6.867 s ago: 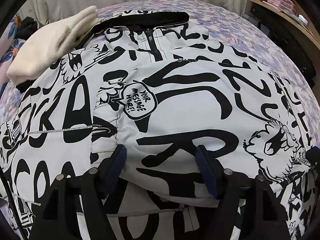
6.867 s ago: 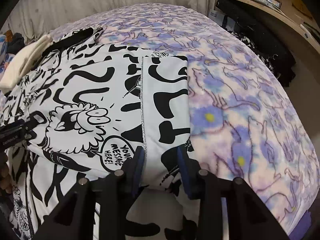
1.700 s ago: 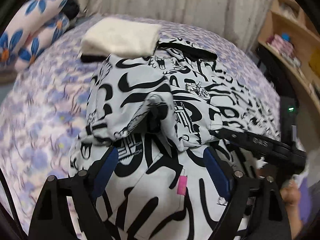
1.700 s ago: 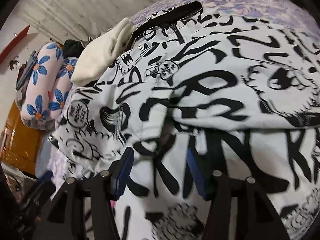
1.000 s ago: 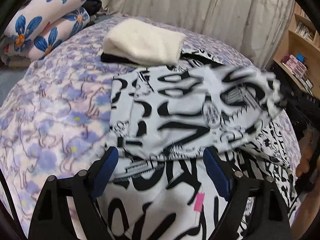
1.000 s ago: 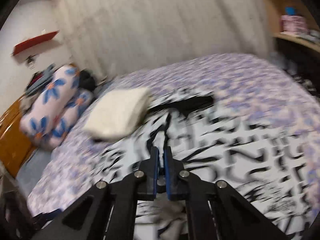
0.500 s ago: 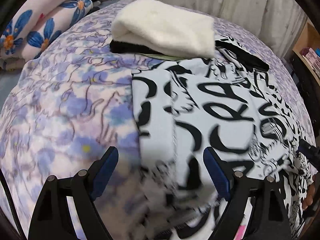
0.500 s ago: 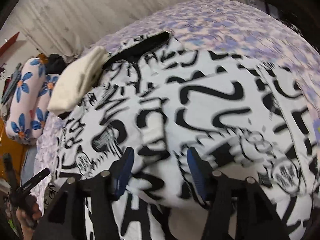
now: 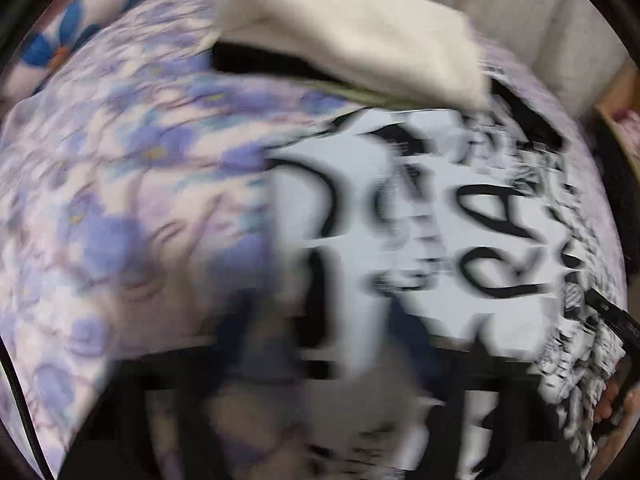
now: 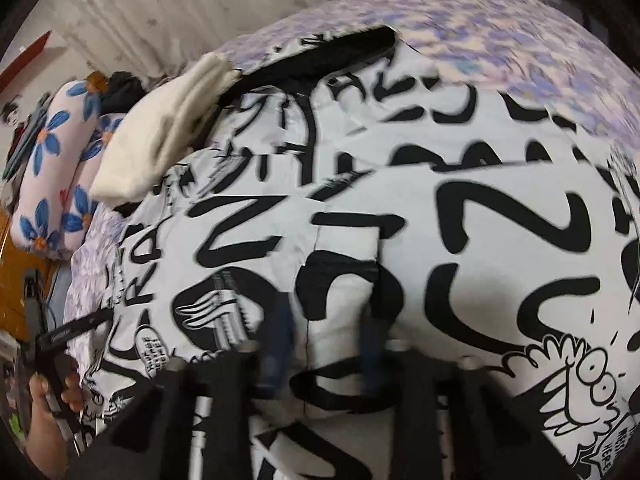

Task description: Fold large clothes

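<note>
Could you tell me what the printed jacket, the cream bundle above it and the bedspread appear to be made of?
Jacket: smooth, matte woven cloth, probably a light synthetic shell; it creases sharply and shows stitched seams.
Cream bundle: thick, fuzzy fleece or knit, judging by its soft nap and rounded folds.
Bedspread: seemingly soft plush or flannel with a floral print, though blur leaves this open.

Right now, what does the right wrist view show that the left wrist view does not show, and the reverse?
Only the right wrist view shows the right gripper with a fold of the printed jacket between its fingers; its jaws have just been closing. It also shows the stacked flower pillows in full and a red shelf on the wall.

Only the left wrist view, heavily blurred, shows the jacket's left edge against the purple bedspread.

Both show the jacket, the folded cream garment at its collar, and the bedspread.
</note>
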`<state>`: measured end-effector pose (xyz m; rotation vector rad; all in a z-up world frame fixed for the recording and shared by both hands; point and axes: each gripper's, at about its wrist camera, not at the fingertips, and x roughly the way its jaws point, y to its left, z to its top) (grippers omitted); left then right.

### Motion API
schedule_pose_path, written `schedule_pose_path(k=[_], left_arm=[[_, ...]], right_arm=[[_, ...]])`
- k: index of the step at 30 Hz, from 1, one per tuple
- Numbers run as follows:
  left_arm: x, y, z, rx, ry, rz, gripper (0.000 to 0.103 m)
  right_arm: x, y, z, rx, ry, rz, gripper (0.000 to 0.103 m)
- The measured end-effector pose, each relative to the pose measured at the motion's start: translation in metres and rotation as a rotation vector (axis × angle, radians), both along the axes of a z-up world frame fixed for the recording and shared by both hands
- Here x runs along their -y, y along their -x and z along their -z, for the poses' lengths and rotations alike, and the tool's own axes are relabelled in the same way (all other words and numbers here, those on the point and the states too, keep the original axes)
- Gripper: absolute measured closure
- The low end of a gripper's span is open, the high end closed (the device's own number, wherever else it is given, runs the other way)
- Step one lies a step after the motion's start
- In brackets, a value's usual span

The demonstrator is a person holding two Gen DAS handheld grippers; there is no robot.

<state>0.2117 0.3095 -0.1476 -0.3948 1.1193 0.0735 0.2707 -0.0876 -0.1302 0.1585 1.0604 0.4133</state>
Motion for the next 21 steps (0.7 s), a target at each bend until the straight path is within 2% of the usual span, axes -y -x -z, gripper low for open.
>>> schedule_pose_path(k=[1,2,3,6,9,11,12,14,15,18,20,21], left_arm=[[0.007,-0.002,-0.005,0.000,-0.004,0.008,0.088],[0.016,-0.004,-0.013,0.006,-0.053,0.004,0.091],[0.028,-0.005,-0.020,0.030,-0.119,0.018,0.098],[0.048,-0.007,-0.027,0.091,-0.201,0.057,0.098],[0.052,-0.014,-0.013,0.078,-0.247,0.062,0.096],[0.048,-0.017,-0.003,0.056,-0.278,0.056,0.090],[0.044,-0.015,0.000,0.053,-0.274,0.049,0.086],[0.037,-0.012,-0.005,0.053,-0.249,0.023,0.079],[0.035,-0.010,-0.009,0.049,-0.256,0.006,0.072],[0.037,0.008,-0.031,0.064,-0.302,-0.023,0.055],[0.043,0.027,-0.053,0.133,-0.296,-0.031,0.050],[0.046,0.034,-0.060,0.151,-0.291,-0.032,0.044]], right_arm=[[0.001,0.006,-0.011,0.041,-0.003,-0.004,0.088],[0.003,0.011,-0.020,0.074,-0.011,0.000,0.089],[0.007,0.019,-0.030,0.119,-0.007,0.017,0.090],[0.020,0.031,-0.039,0.201,0.022,0.081,0.091],[0.026,0.021,-0.010,0.116,0.052,0.116,0.091],[0.025,0.017,0.008,0.051,0.076,0.136,0.089],[0.024,0.017,0.010,0.036,0.080,0.141,0.083],[0.028,0.020,0.003,0.019,0.088,0.171,0.075],[0.030,0.021,-0.001,0.019,0.089,0.180,0.071],[0.034,0.039,-0.021,0.085,0.103,0.196,0.066],[0.032,0.051,-0.033,0.128,0.106,0.191,0.065],[0.028,0.058,-0.039,0.146,0.094,0.173,0.065]])
